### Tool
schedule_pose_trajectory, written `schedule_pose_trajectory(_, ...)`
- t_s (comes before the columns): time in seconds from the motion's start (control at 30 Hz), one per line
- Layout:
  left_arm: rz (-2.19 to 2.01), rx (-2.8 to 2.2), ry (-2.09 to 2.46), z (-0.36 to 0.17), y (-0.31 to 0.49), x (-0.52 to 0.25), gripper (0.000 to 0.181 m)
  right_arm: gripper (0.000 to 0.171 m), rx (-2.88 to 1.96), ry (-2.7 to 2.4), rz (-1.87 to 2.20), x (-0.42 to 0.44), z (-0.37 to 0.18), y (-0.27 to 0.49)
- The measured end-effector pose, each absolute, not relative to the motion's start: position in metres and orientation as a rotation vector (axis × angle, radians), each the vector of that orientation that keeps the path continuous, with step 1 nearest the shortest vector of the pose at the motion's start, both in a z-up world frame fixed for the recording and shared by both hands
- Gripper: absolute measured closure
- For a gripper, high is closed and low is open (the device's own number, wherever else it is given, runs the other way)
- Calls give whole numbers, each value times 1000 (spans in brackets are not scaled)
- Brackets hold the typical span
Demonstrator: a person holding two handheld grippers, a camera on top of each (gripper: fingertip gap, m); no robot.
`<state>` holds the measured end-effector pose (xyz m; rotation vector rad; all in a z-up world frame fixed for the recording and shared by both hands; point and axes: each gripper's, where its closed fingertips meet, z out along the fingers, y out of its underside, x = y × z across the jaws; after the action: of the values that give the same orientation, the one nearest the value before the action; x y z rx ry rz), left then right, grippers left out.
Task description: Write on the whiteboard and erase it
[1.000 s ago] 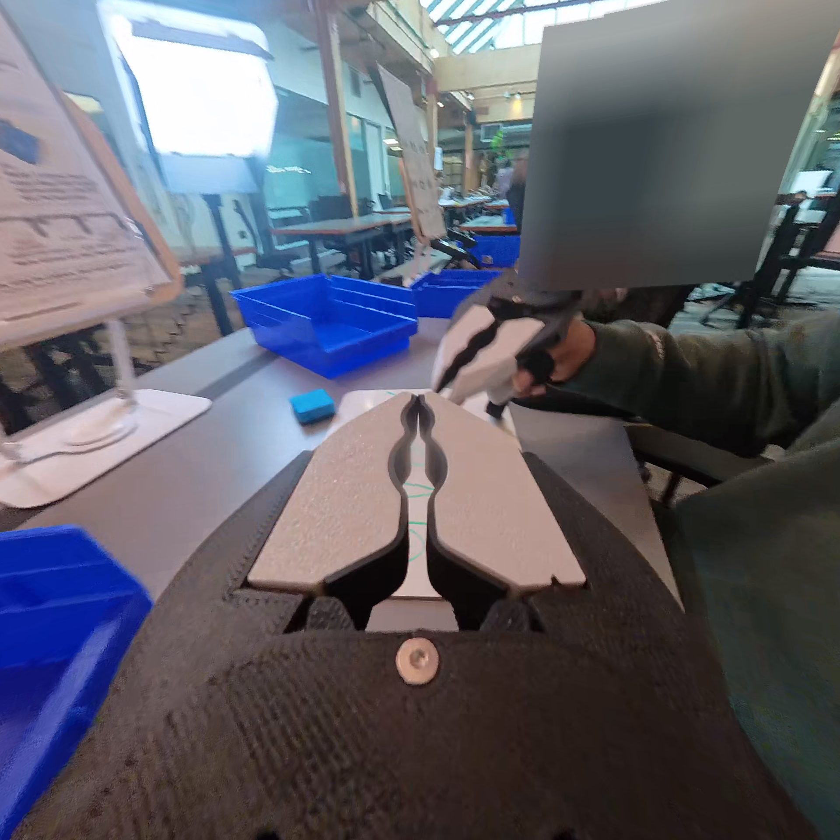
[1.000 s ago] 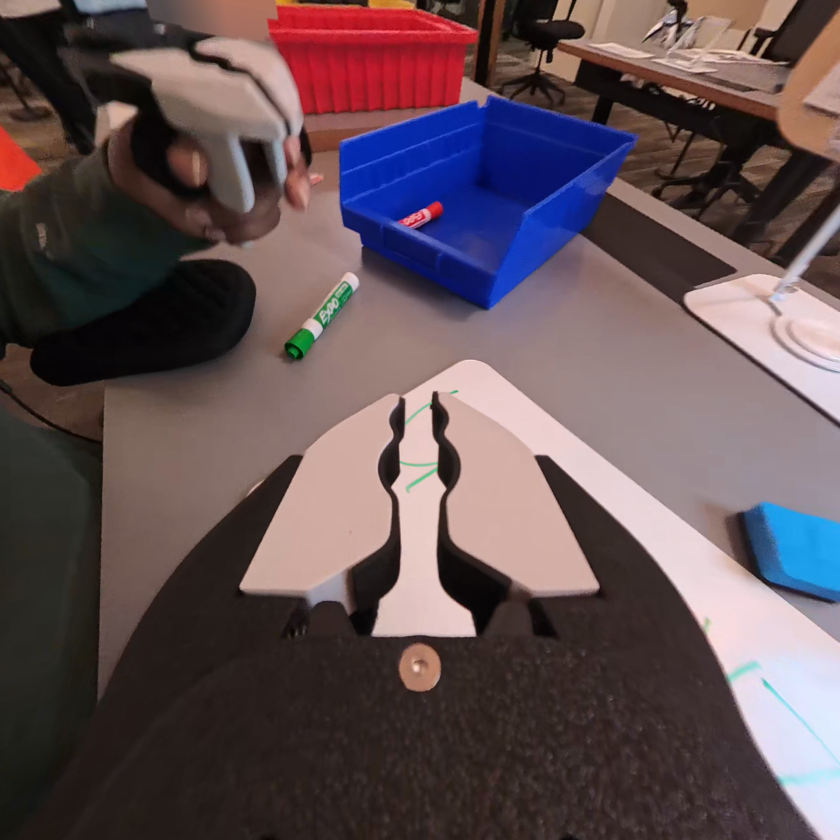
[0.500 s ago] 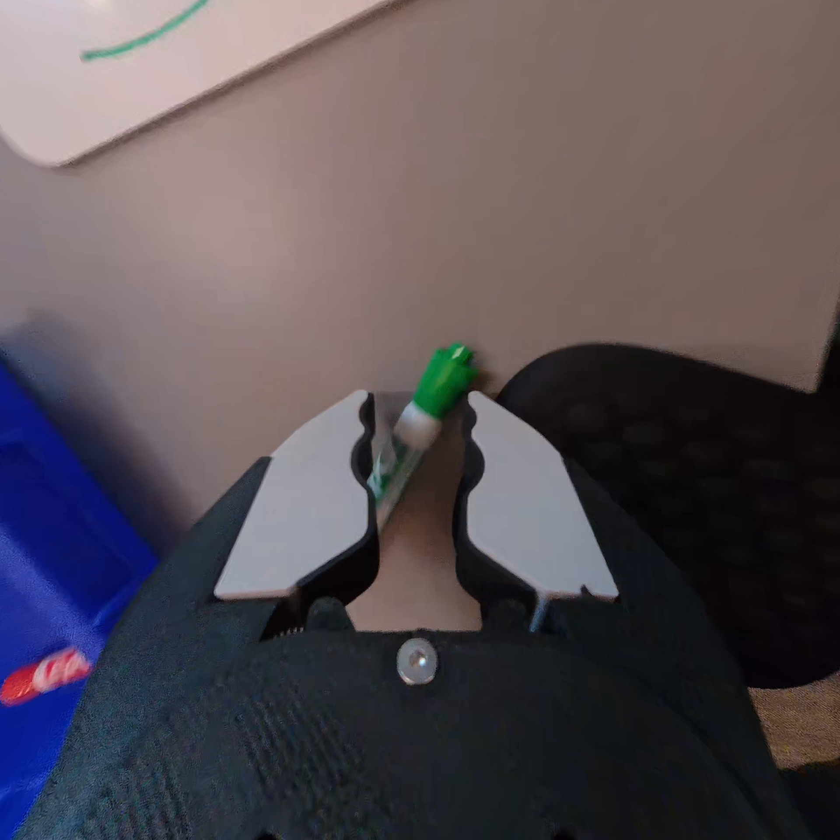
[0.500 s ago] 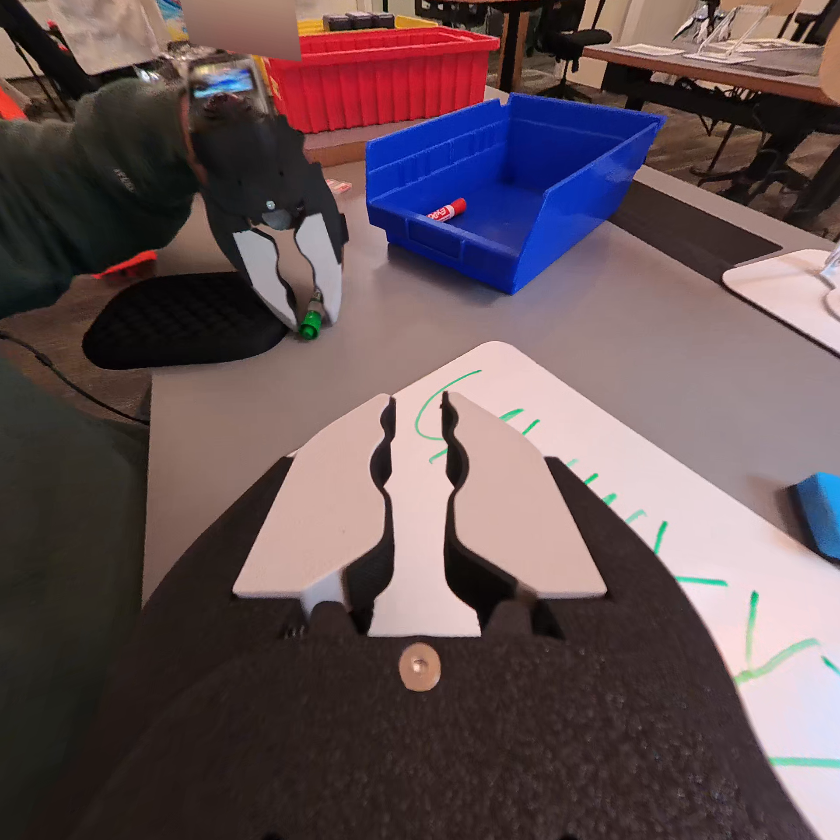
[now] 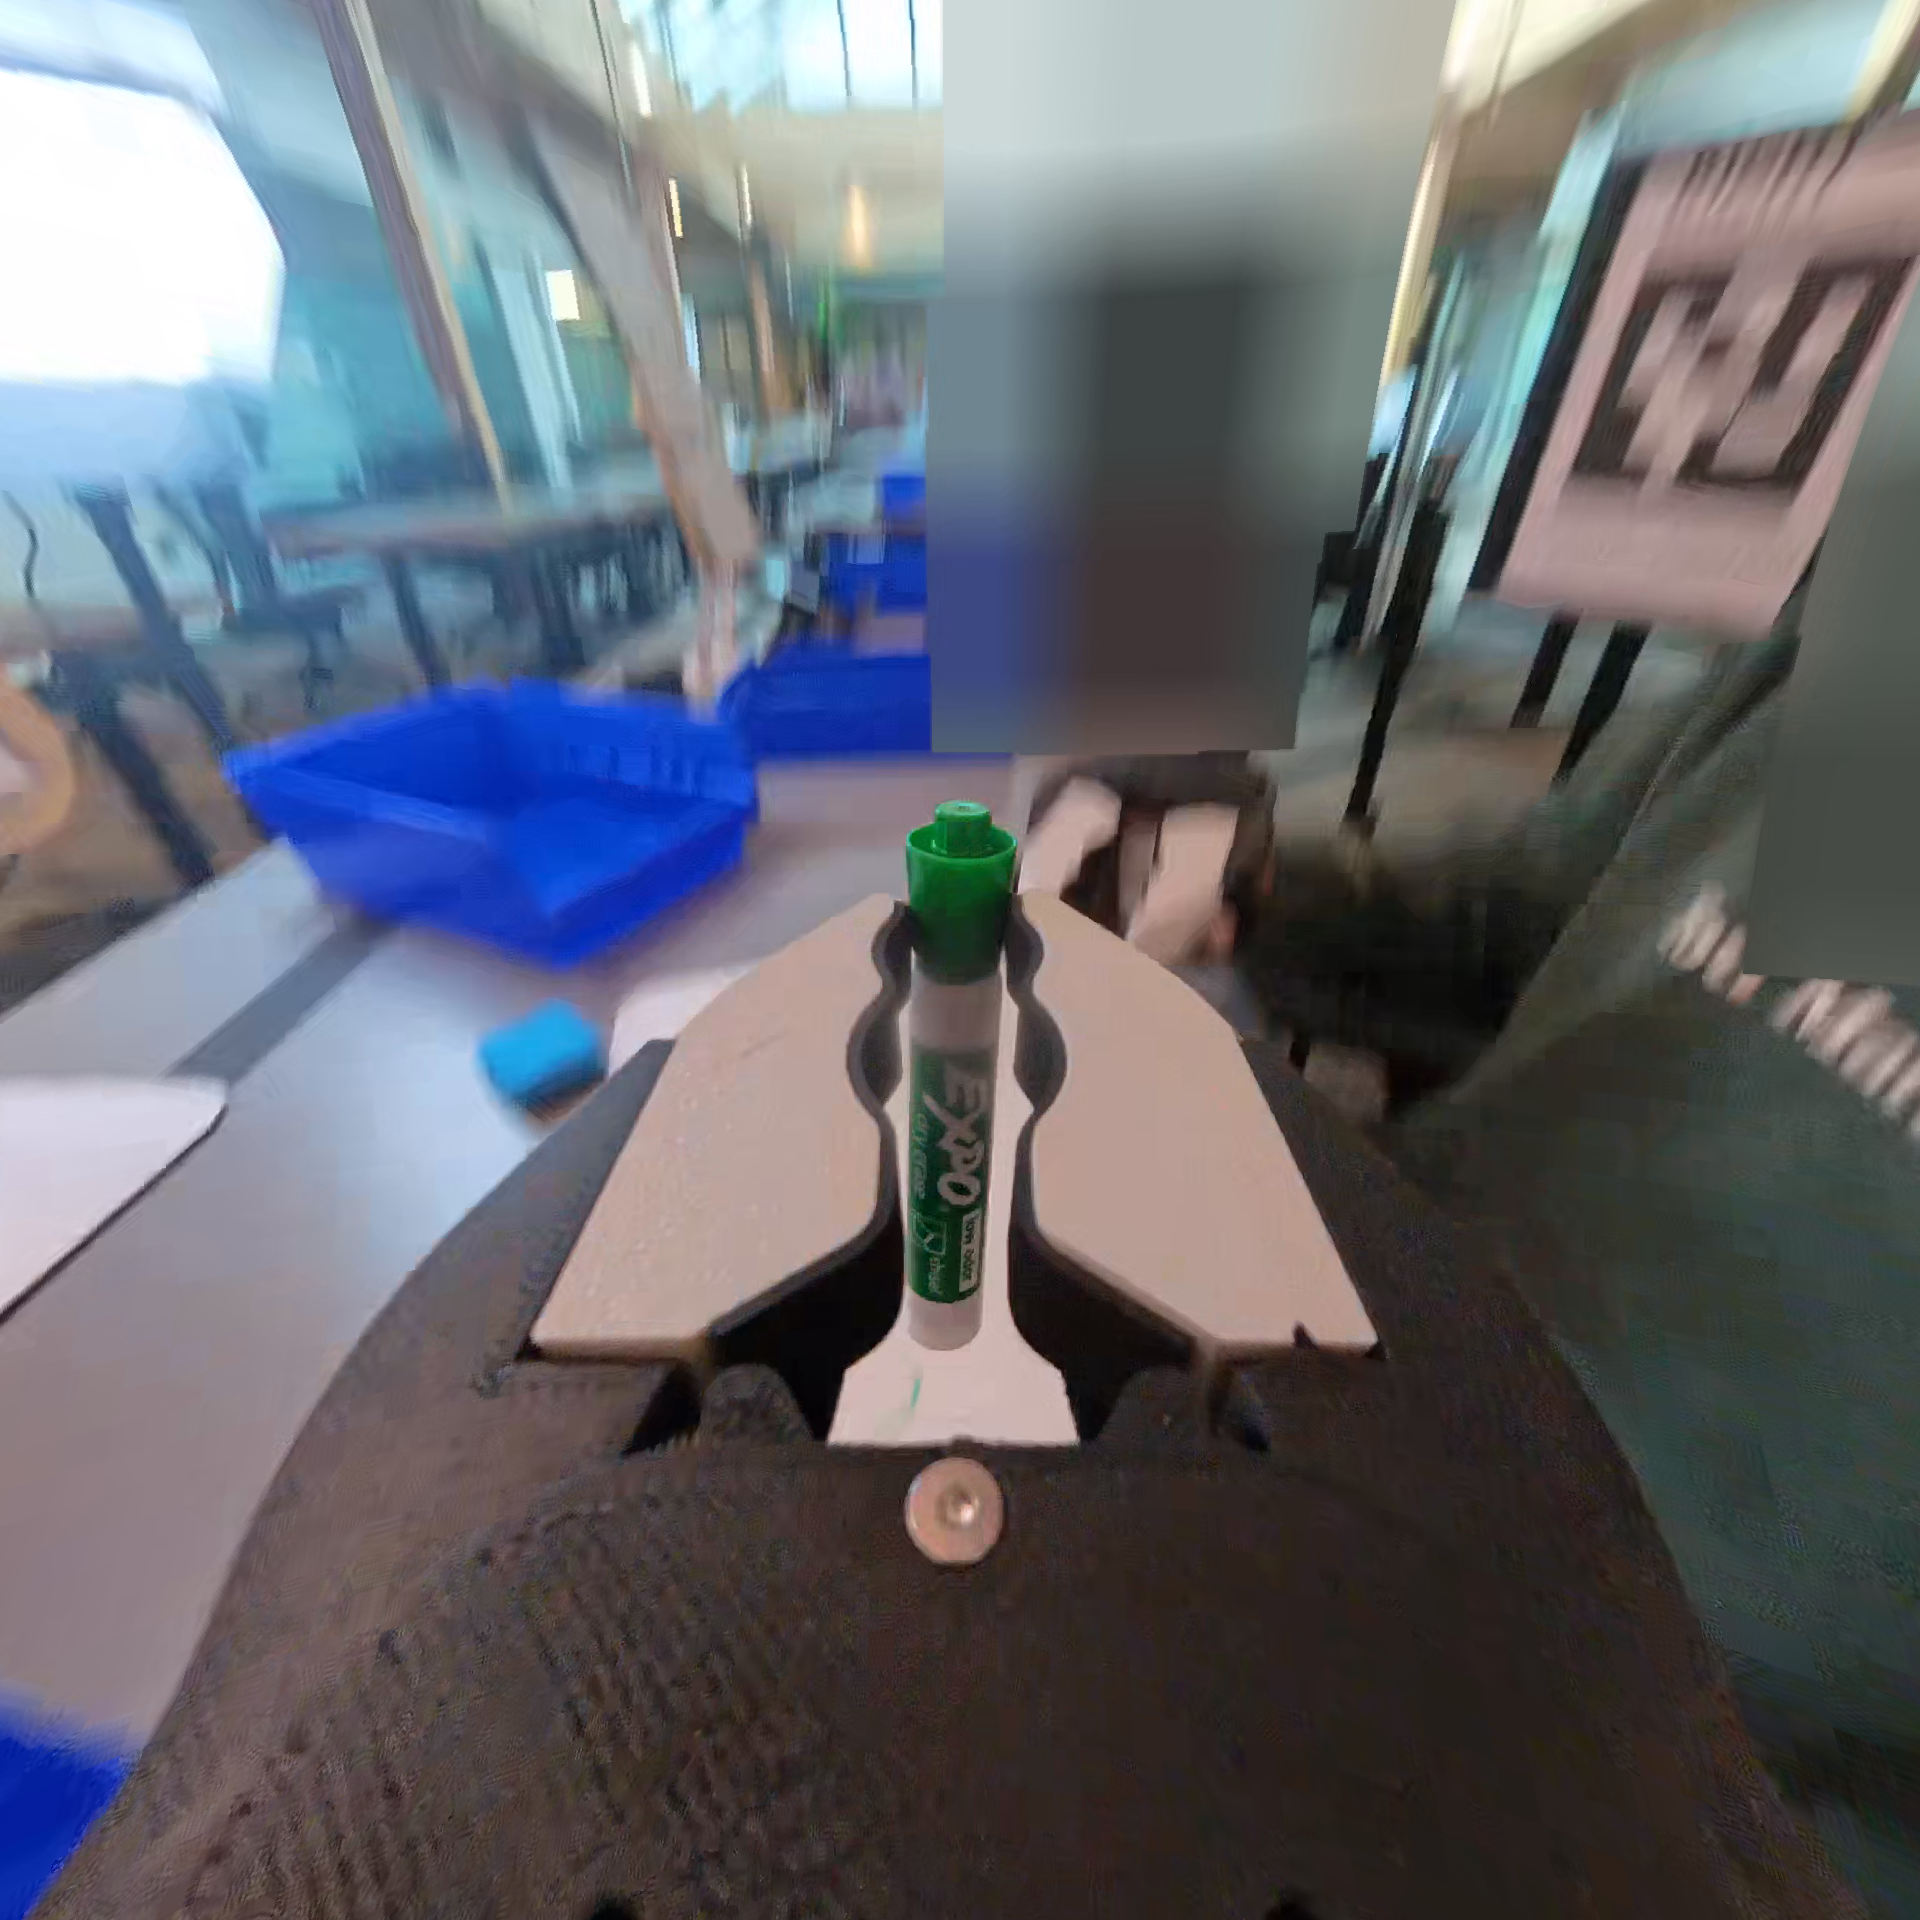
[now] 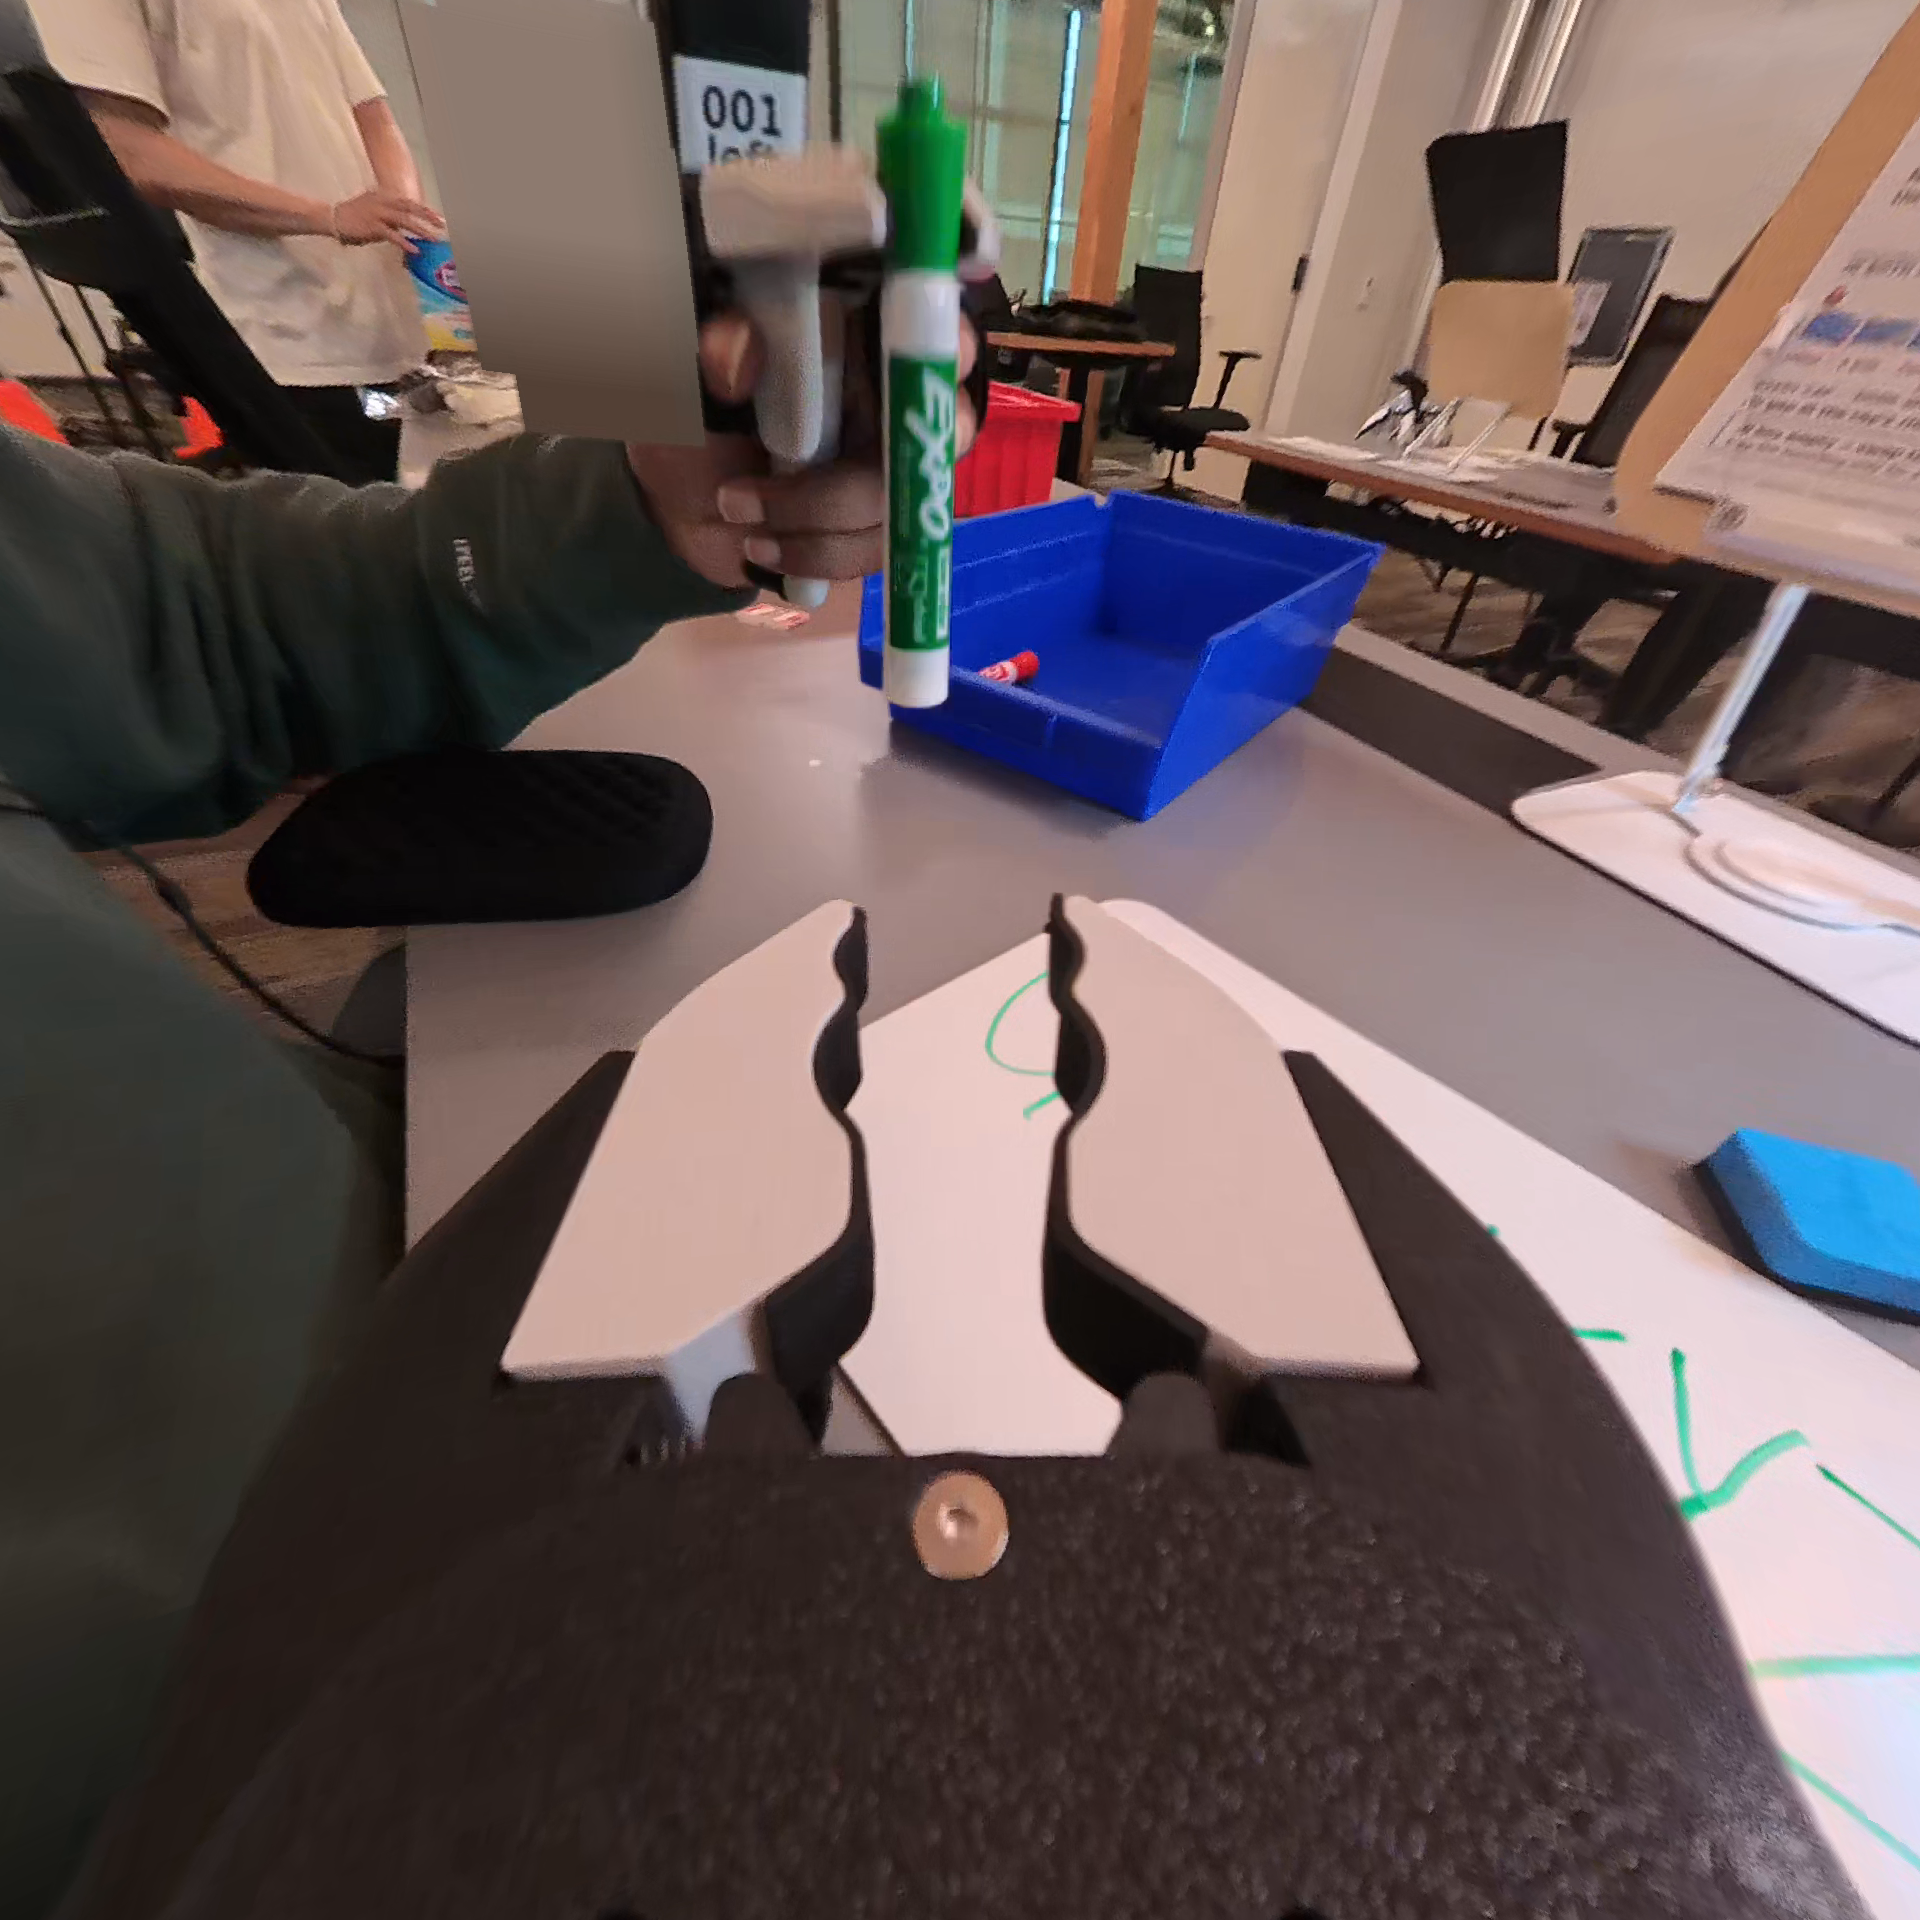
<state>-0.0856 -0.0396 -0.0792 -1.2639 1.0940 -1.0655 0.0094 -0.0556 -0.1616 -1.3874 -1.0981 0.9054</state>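
Room: big open workspace with tables, office chairs and tall windows is seen behind; the left wrist view is badly motion-blurred.
Surface: a flat grey table (image 6: 1299,894) is used, with everything laid out on it.
Whiteboard: a white rounded-corner whiteboard (image 6: 956,1247) is laid flat on the table under the right gripper, and green scribbles are seen on it.
Marker: a green-capped dry-erase marker with a white and green barrel (image 5: 948,1091) is held upright in the air, cap end up, well above the table and clear of the board.
Left gripper: the black-bodied left gripper with pale grey fingers (image 5: 954,914) is clamped on the marker near its capped end; a hand in a dark green sleeve (image 6: 769,520) is wrapped round its handle.
Right gripper: the matching right gripper (image 6: 954,920) is kept just above the board's near corner, jaws apart with nothing between them.
Eraser: a small blue foam eraser block (image 6: 1829,1216) is parked on the table right at the board's far edge; whether the two touch can't be made out.
Bin: a blue plastic bin (image 6: 1143,623) is set further back, with a small red-labelled item (image 6: 1008,668) left inside.
Armrest: a black textured chair armrest (image 6: 478,831) is poked in at the table's edge.
Stand: a white flat base of a sign holder (image 6: 1714,873) is spotted on the far right.
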Motion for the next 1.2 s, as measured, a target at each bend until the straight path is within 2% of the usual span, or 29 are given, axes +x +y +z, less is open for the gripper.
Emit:
schedule_pose_trajectory(0.1,-1308,-1158,935,-49,-43,-68,164,121,-1357,-1084,851,-4,-147,-60)
schedule_pose_trajectory(0.2,-1394,-1182,976,-69,-59,-32,164,115,-1325,-1065,853,-19,-133,-68)
schedule_pose_trajectory(0.23,-1410,-1194,995,-77,-66,-20,164,119,-1326,-1065,840,-23,-132,-68)
schedule_pose_trajectory(0.3,-1412,-1207,1045,-91,-78,-3,164,150,-1316,-1097,802,-28,-135,-70)
schedule_pose_trajectory(0.4,-1285,-1290,1028,-101,-70,-2,164,153,-1379,-1078,811,-16,-139,-61)
schedule_pose_trajectory(0.47,-1076,-1386,971,-109,-48,-17,159,153,-1473,-988,833,12,-135,-31)
schedule_pose_trajectory(0.57,-899,-1445,955,-126,-34,-42,166,152,-1668,-770,643,84,-132,60)
schedule_pose_trajectory(0.7,-816,-1529,945,-154,-25,-56,169,152,-1973,-482,345,188,-155,192)
schedule_pose_trajectory(0.8,-740,-1566,973,-171,-17,-59,171,153,-2140,-296,280,236,-177,258)
schedule_pose_trajectory(0.97,-640,-1612,1011,-191,-6,-62,173,151,-2252,-97,114,279,-205,306)
schedule_pose_trajectory(1.03,-635,-1624,1004,-194,-3,-64,173,135,-2236,-26,76,288,-206,313)
schedule_pose_trajectory(1.1,-622,-1627,998,-194,0,-66,173,127,-2147,8,13,297,-190,317)
schedule_pose_trajectory(1.2,-618,-1628,980,-192,3,-69,174,126,-1868,-85,4,279,-134,313)
